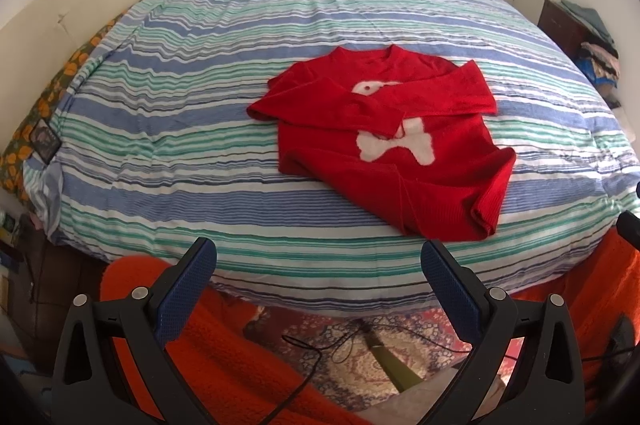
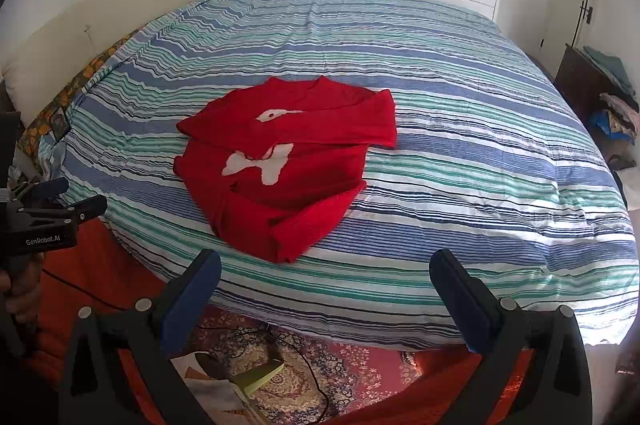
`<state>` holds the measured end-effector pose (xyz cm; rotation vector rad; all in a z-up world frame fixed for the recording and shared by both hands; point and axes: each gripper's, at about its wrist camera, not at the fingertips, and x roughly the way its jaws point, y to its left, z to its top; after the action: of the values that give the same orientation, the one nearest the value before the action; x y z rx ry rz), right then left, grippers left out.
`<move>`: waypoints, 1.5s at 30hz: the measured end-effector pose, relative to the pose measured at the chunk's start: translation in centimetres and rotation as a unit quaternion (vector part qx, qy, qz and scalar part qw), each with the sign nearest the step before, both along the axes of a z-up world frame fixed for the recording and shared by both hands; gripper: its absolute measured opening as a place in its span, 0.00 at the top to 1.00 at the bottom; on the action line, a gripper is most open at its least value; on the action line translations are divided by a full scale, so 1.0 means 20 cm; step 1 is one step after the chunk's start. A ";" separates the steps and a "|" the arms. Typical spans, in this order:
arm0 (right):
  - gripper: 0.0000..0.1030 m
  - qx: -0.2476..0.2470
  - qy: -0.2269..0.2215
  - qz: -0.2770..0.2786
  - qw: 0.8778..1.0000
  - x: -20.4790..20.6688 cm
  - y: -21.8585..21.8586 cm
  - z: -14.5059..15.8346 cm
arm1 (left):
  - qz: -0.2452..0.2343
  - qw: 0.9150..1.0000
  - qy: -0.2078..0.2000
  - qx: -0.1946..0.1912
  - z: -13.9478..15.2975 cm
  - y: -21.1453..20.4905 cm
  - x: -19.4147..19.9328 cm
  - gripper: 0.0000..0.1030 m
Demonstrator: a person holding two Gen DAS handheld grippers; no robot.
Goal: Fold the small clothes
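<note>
Blue-padded jaws of the left gripper (image 1: 319,263) and the right gripper (image 2: 325,275) are spread wide and nothing is held between them. Both are kept back over the near edge of the striped bed (image 1: 168,129), tilted downward. Beyond them the red sweater (image 1: 384,141) is laid on the cover, sleeves crossed over its chest, collar away and hem nearest. Neither gripper is judged clearly nearer to that hem.
</note>
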<state>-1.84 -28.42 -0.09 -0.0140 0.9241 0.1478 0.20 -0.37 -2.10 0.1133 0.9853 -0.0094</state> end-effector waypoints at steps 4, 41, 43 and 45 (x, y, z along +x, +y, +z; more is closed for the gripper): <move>0.00 0.001 0.001 -0.001 1.000 0.00 0.00 0.00 | 0.000 1.000 0.002 0.000 0.00 0.00 0.00 0.01; 0.00 0.011 0.005 -0.025 1.000 0.00 -0.04 -0.03 | 0.020 0.999 0.039 -0.007 -0.12 0.09 0.04 0.01; 0.00 0.010 0.012 -0.029 0.999 0.01 -0.05 -0.06 | 0.001 0.999 0.045 -0.011 -0.15 0.04 0.08 0.01; 0.00 0.011 0.013 -0.030 0.999 0.02 -0.06 -0.08 | -0.016 0.998 0.056 -0.014 -0.18 -0.02 0.15 0.01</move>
<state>-1.42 -29.64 -1.61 0.0350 0.9476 0.1031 3.29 -0.74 -5.62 0.1039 1.0943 -0.0600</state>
